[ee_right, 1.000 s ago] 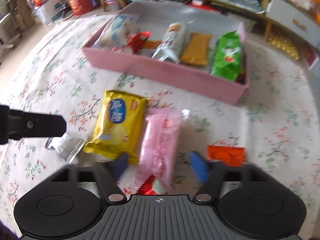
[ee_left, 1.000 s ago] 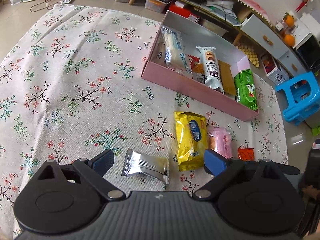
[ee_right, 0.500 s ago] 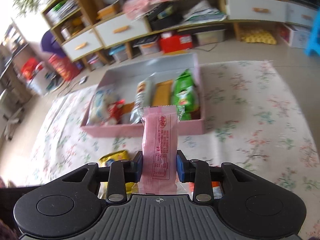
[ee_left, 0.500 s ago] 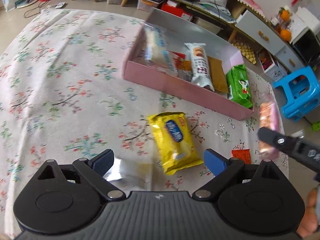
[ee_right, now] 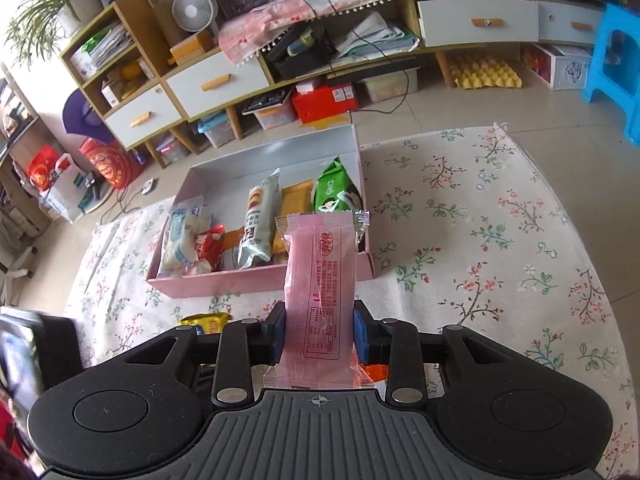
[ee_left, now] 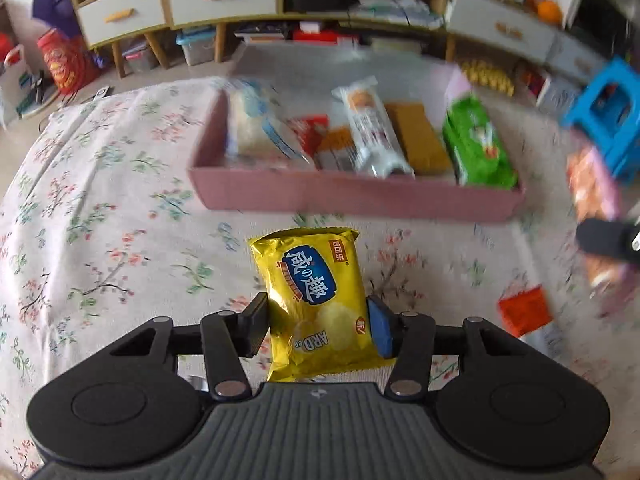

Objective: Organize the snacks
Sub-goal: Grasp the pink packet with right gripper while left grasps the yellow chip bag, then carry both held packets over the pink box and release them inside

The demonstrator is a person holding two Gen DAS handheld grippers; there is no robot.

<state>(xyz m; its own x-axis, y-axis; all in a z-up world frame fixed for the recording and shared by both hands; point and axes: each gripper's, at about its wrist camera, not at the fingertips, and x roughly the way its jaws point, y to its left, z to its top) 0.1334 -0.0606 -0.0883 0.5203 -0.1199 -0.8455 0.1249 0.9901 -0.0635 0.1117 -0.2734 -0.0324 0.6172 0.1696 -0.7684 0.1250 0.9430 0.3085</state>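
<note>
My left gripper [ee_left: 318, 326] has its jaws closing on a yellow snack packet [ee_left: 312, 280], and both pads touch the packet's sides on the floral cloth. Beyond it stands the pink box [ee_left: 352, 196] holding several wrapped snacks. My right gripper [ee_right: 319, 332] is shut on a pink snack packet [ee_right: 320, 264], held upright above the cloth in front of the pink box [ee_right: 224, 282]. A corner of the yellow packet [ee_right: 206, 320] shows below-left of it. In the left wrist view the pink packet [ee_left: 592, 188] appears blurred at the right edge.
A small orange packet [ee_left: 524, 312] lies on the cloth to the right of the yellow one. A blue stool [ee_right: 616, 52] stands on the floor at the right. A low shelf unit with drawers [ee_right: 216, 80] and storage bins lines the wall behind the box.
The left gripper moved over the yellow packet and its jaws came in around it. The right gripper shut on the pink packet and lifted it off the cloth.
</note>
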